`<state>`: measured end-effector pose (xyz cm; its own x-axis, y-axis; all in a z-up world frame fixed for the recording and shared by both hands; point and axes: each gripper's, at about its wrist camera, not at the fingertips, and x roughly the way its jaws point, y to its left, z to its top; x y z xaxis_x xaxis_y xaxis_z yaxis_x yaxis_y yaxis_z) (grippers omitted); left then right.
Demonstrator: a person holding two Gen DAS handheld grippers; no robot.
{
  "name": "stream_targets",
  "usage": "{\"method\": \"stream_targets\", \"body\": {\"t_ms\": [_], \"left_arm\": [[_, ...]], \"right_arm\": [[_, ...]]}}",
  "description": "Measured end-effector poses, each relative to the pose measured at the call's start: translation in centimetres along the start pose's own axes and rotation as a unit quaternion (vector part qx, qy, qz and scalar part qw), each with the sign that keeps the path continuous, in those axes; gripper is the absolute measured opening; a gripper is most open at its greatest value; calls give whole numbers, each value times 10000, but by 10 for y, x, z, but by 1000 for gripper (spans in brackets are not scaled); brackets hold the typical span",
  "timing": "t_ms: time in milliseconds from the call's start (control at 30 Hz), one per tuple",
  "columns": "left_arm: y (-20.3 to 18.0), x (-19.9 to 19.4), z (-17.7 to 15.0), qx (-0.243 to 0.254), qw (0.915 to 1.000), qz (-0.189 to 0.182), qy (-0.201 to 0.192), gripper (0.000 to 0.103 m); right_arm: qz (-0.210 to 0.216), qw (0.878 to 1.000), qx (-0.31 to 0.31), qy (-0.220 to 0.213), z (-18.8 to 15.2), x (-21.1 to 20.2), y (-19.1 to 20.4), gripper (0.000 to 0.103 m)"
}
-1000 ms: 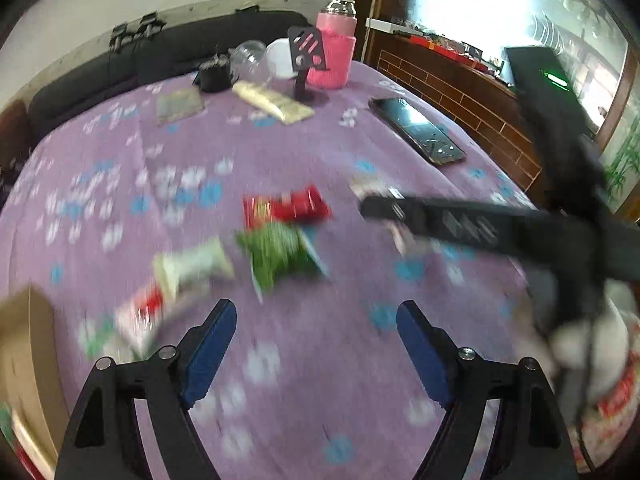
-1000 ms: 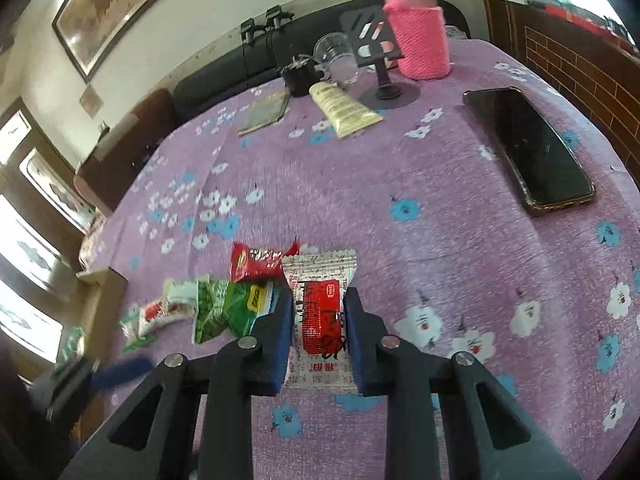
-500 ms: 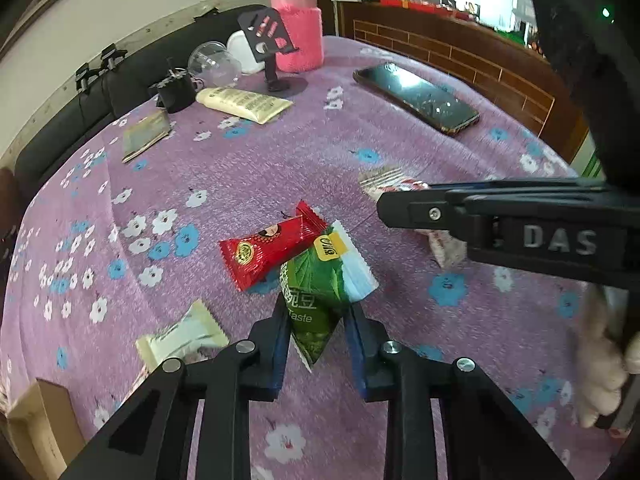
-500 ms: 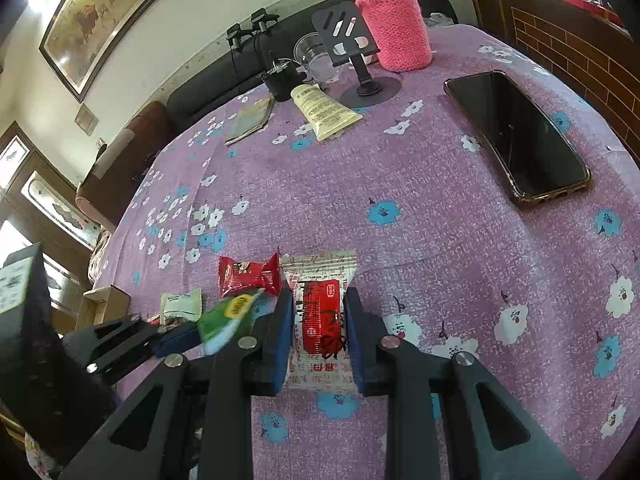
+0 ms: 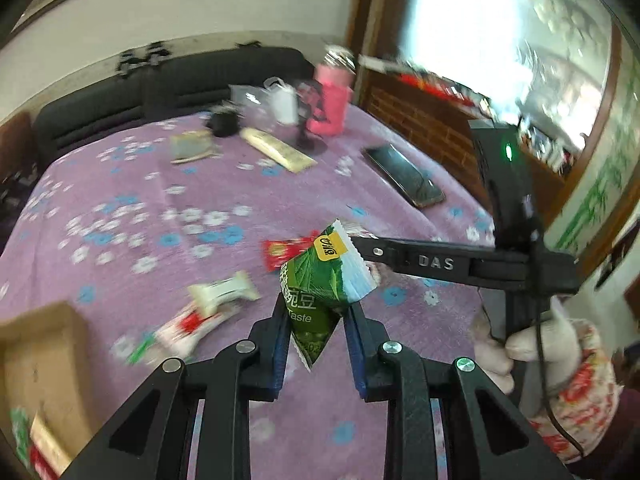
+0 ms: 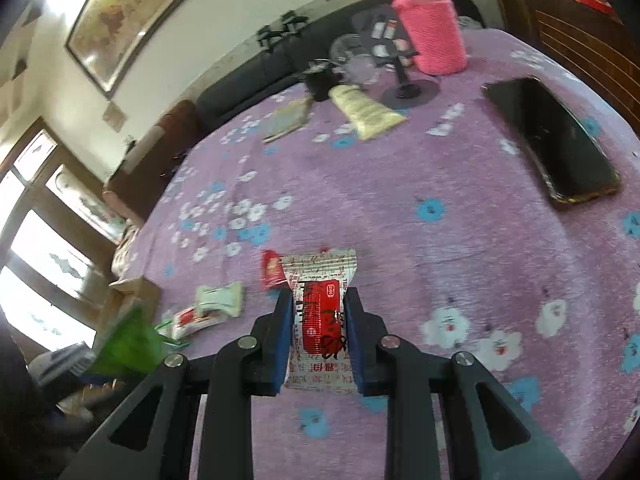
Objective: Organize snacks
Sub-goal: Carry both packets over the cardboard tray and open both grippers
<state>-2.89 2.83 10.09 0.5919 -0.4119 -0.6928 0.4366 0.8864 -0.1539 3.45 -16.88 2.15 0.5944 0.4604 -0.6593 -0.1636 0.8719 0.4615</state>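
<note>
My left gripper (image 5: 316,314) is shut on a green pea snack packet (image 5: 324,280) and holds it above the purple flowered tablecloth (image 5: 140,208). My right gripper (image 6: 318,312) is shut on a white and red snack packet (image 6: 320,312). The green packet also shows in the right wrist view (image 6: 128,344), blurred, at the left. On the cloth lie a red packet (image 5: 286,252), a white-green packet (image 5: 224,292) and a white-red packet (image 5: 188,326). A cardboard box (image 5: 36,352) stands at the left edge.
At the back of the table stand a pink sleeved bottle (image 6: 430,34), a phone stand (image 6: 406,88), a cream tube (image 6: 366,110) and a clear cup (image 6: 352,60). A black phone (image 6: 552,140) lies at the right. The other hand's gripper (image 5: 460,264) crosses the left wrist view.
My left gripper has shut on the green packet and lifted it off the cloth toward the left. My right gripper has stayed shut on the white and red packet.
</note>
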Motion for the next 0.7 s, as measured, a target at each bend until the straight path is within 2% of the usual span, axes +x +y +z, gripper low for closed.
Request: {"method": "stream_targets", "body": {"t_ms": [167,267,367,533,700], "left_arm": [[57,-53,-22,-526,9969,518,-268,27],[103,-83,-35,-916,9910,906,-352,27],[142,-106,-47,-1109,9842,1335,-363,27],[190,-115,-69,-1251,9762,1756,-210,27],[229,-102,-83,-1582,9716,1759,-16,27]], "right_arm": [[12,9989,-467,-76,-10,-2,31,24],[-228,9969,-741,-135,-18,-2,55,24],[-131,9951,-984,20,-25,1,85,24],[207,9881,-1481,353,-39,12,161,24],[615,9775,-1837,834,-51,46,240,24]]}}
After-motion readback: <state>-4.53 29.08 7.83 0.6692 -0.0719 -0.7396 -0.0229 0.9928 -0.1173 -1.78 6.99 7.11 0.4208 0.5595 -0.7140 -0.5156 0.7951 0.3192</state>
